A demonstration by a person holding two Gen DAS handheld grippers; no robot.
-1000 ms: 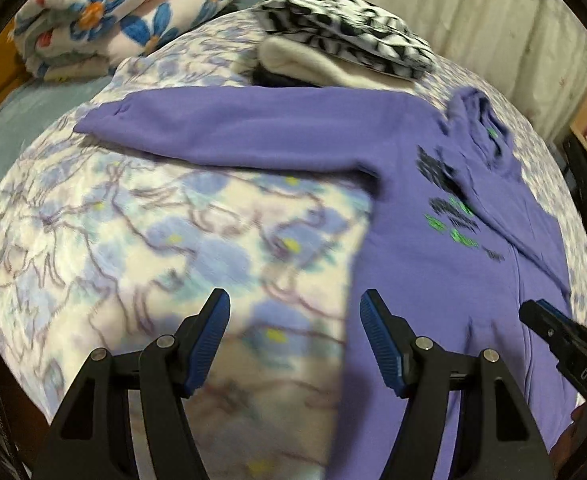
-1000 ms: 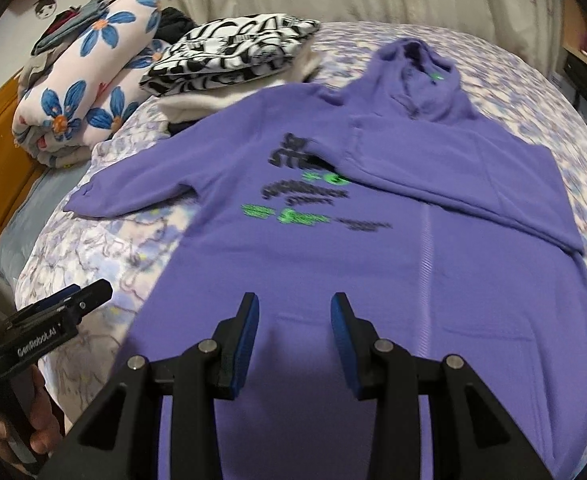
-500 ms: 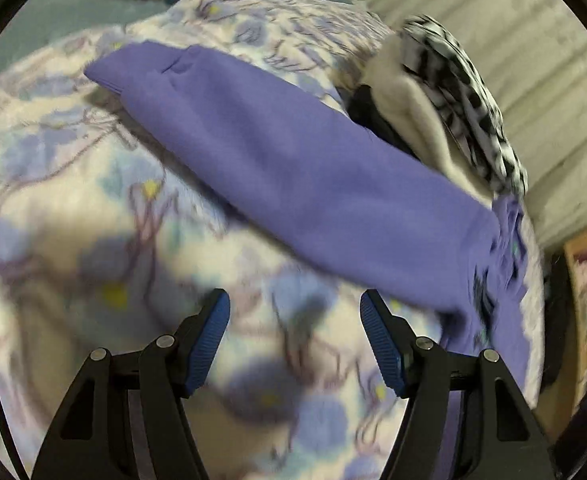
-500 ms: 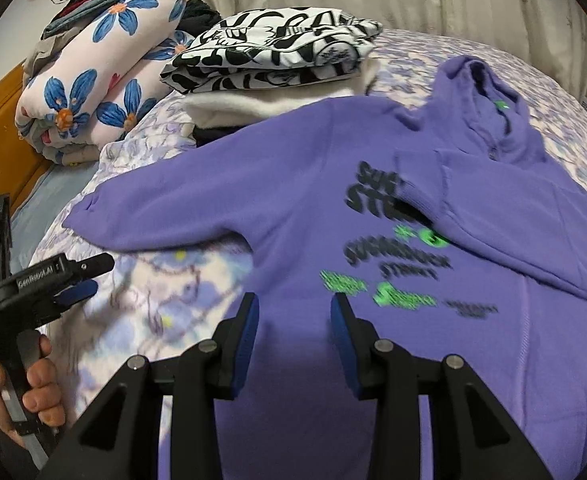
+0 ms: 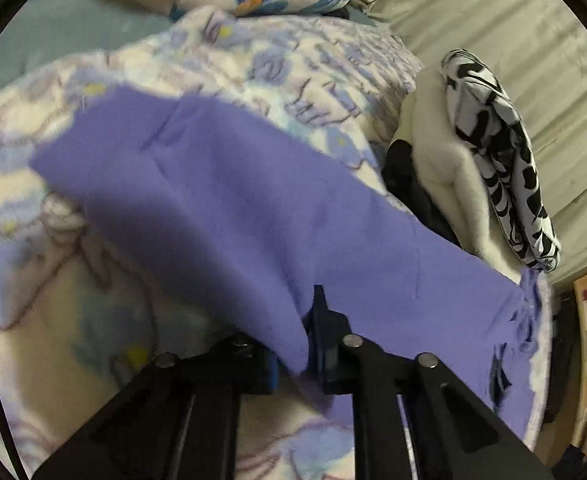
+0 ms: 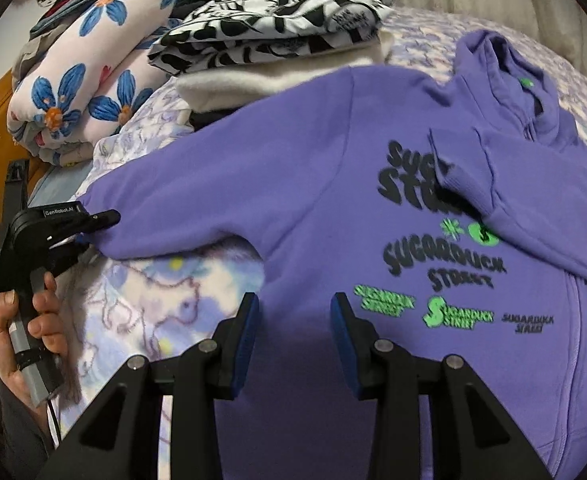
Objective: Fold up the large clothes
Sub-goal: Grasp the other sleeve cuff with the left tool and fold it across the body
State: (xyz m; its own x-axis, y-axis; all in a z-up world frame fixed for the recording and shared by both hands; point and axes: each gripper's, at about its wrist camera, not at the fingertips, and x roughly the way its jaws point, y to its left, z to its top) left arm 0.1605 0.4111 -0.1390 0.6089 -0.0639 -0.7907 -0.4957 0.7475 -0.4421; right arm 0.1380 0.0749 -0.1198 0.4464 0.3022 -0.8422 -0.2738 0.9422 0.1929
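Purple fleece fills both views: the hoodie [image 6: 333,184] lies chest-up on my floral bedspread [image 6: 141,304], one sleeve [image 5: 221,200] stretched out toward the bed's side edge. My left gripper [image 5: 293,354] is clamped on that sleeve's lower edge, fabric pinched between the pads. My right gripper [image 6: 293,340] hovers over the hem area, jaws apart, nothing in them. Folded clothes [image 6: 277,28] crowd the far side behind the shoulder; bare bedspread lies below the sleeve.
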